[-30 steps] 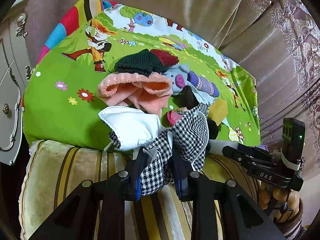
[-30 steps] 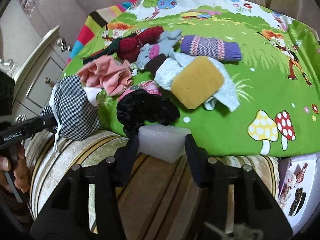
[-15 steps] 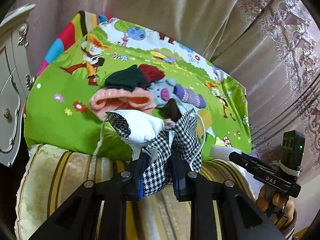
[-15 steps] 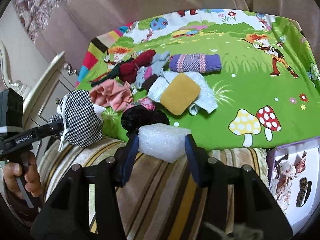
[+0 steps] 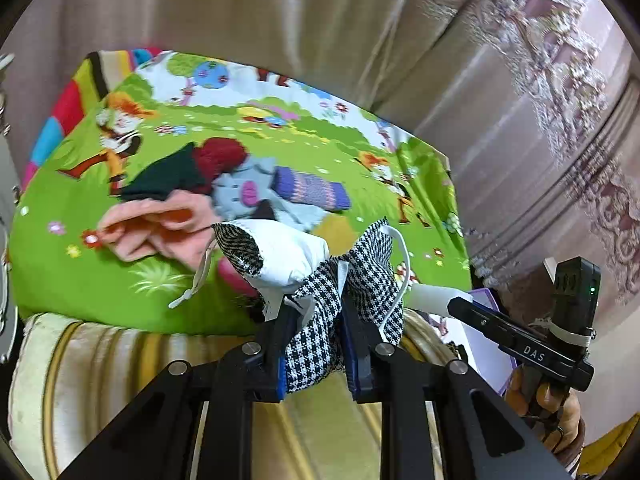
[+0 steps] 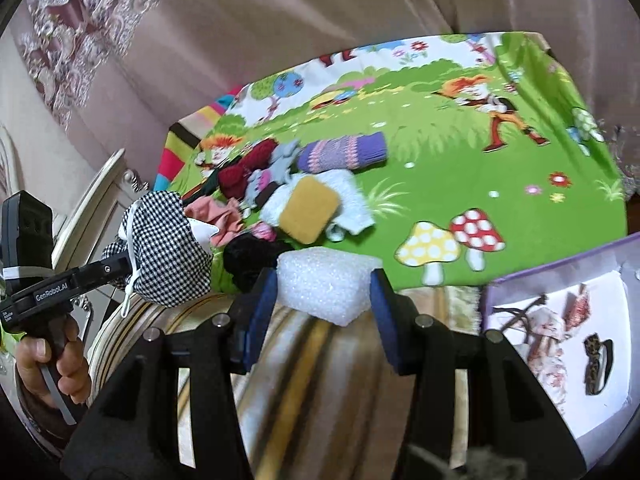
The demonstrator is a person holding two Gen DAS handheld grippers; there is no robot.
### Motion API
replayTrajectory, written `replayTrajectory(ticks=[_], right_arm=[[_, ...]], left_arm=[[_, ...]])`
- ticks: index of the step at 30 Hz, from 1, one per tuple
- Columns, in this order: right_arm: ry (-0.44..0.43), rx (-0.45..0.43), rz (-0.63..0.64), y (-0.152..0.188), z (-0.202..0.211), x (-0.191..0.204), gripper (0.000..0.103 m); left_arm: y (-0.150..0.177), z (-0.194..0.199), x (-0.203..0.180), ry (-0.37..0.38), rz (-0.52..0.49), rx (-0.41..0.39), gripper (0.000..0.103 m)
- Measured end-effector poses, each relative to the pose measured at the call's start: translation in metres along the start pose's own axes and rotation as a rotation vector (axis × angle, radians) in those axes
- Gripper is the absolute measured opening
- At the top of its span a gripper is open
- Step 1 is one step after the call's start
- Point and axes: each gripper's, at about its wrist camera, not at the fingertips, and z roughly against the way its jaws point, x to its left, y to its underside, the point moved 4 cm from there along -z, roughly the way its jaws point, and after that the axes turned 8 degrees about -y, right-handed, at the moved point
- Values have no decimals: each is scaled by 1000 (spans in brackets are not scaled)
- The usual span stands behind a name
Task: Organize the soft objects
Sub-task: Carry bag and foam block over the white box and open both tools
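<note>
Both grippers grip: left point(image 5: 314, 320) checkered pouch point(image 5: 320, 292), right point(image 6: 323, 284) foam block point(image 6: 326, 280).

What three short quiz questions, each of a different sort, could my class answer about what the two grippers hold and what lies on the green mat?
1. True or false: the right gripper is closed on a yellow sponge.
2. Which does the left gripper hold? A) purple knitted sock B) houndstooth face mask C) pink cloth
3. Fill in: the white-lined box with the purple edge sits to the ____ of the foam in the right wrist view.

Key
1. False: it grips the white foam block; the yellow sponge lies on the green mat.
2. B, the houndstooth face mask.
3. right
</note>
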Motion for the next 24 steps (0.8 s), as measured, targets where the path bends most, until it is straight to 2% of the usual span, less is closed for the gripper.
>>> replayTrajectory(ticks=[5,15,24], right_arm=[[49,-45,-35,-1,26,-27,52],[199,-149,-95,-1,81,-86,52],[345,-201,-108,3,117,-125,52]], left_arm=[[0,-6,-36,38,-61,7,22],[7,-30,-120,133,-196,50,22],[26,-58,-185,201,-304,128,22]])
